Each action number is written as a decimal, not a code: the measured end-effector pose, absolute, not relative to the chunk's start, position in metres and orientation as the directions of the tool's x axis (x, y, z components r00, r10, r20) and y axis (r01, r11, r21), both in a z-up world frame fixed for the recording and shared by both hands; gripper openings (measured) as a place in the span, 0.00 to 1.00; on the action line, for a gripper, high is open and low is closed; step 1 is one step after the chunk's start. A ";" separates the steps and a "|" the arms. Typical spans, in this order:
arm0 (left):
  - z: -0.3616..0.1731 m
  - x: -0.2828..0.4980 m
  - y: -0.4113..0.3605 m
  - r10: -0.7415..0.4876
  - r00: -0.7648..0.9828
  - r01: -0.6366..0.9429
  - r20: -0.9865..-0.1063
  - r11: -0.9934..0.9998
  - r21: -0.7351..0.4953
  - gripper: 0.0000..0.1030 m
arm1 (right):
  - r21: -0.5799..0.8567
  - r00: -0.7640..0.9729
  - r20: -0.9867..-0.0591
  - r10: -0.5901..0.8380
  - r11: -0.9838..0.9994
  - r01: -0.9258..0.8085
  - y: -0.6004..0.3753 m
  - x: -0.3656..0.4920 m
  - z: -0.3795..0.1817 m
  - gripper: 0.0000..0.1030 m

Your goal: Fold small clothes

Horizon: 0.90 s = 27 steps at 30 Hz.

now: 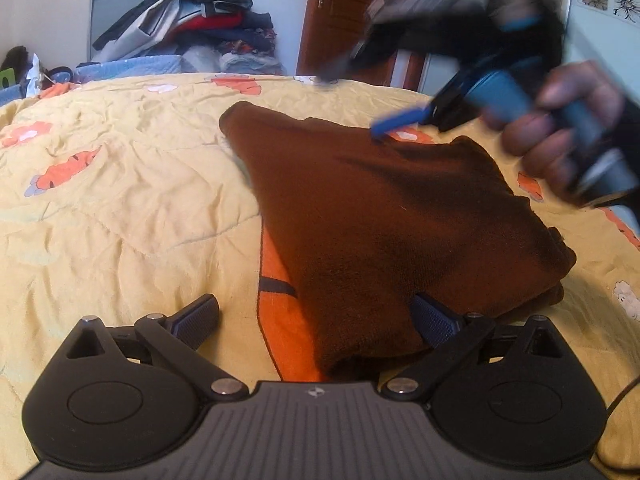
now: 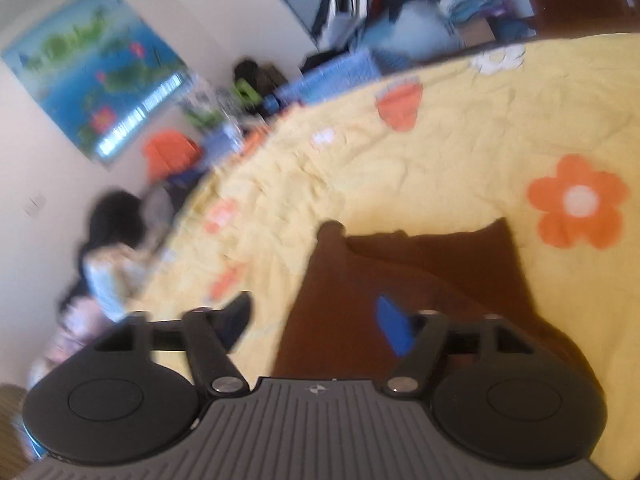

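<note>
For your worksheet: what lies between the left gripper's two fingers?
In the left wrist view, bare yellow quilt and the near edge of the brown garment lie between the open left gripper's fingers.

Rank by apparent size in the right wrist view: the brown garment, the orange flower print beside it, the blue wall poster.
1. brown garment, largest, though nearest the camera.
2. blue wall poster, far off, so its real size is unsure.
3. orange flower print, smallest.

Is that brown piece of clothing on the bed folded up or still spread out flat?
Folded. The brown garment lies as a compact bundle on the yellow bedspread, with stacked layers showing along its right edge.
</note>
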State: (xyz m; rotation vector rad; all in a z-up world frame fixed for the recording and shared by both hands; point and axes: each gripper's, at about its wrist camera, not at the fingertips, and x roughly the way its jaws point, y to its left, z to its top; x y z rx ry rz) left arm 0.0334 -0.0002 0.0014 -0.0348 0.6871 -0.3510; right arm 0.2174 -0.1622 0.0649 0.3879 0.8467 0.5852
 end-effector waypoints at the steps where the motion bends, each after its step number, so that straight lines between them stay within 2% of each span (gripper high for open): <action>1: 0.001 0.032 0.000 -0.328 0.718 0.305 -0.615 0.941 -0.145 1.00 | 0.481 0.515 -0.649 0.561 0.826 -0.294 -0.155 0.229 0.048 0.88; 2: 0.001 0.032 0.000 -0.328 0.718 0.305 -0.614 0.941 -0.147 1.00 | 0.448 0.508 -0.682 0.526 0.850 -0.278 -0.154 0.236 0.029 0.84; 3: 0.001 0.031 0.001 -0.330 0.718 0.305 -0.613 0.941 -0.149 1.00 | 0.453 0.561 -0.617 0.552 0.832 -0.321 -0.159 0.232 0.026 0.83; 6: 0.001 0.030 0.002 -0.337 0.720 0.304 -0.607 0.939 -0.161 1.00 | 0.545 0.562 -0.609 0.560 0.810 -0.217 -0.178 0.233 0.026 0.72; 8: 0.001 0.030 0.003 -0.342 0.720 0.305 -0.604 0.937 -0.168 1.00 | 0.510 0.569 -0.628 0.531 0.833 -0.214 -0.177 0.229 0.034 0.71; 11: 0.001 0.030 0.003 -0.346 0.719 0.308 -0.603 0.936 -0.171 1.00 | 0.435 0.590 -0.639 0.493 0.865 -0.251 -0.160 0.220 0.054 0.74; 14: 0.001 0.030 0.003 -0.346 0.719 0.307 -0.603 0.936 -0.171 1.00 | 0.442 0.552 -0.626 0.550 0.834 -0.330 -0.133 0.220 0.063 0.83; 18: 0.001 0.030 0.004 -0.346 0.719 0.305 -0.602 0.936 -0.173 1.00 | 0.376 0.495 -0.712 0.498 0.866 -0.330 -0.109 0.243 0.032 0.89; 20: 0.001 0.029 0.004 -0.349 0.720 0.305 -0.600 0.936 -0.178 1.00 | 0.342 0.564 -0.642 0.519 0.852 -0.396 -0.116 0.237 0.021 0.92; 24: 0.001 0.029 0.003 -0.346 0.720 0.305 -0.602 0.936 -0.174 1.00 | 0.311 0.589 -0.635 0.500 0.863 -0.397 -0.118 0.227 0.025 0.90; 27: 0.000 0.029 0.004 -0.348 0.720 0.304 -0.600 0.936 -0.178 1.00 | 0.323 0.613 -0.644 0.458 0.889 -0.325 -0.129 0.215 0.040 0.86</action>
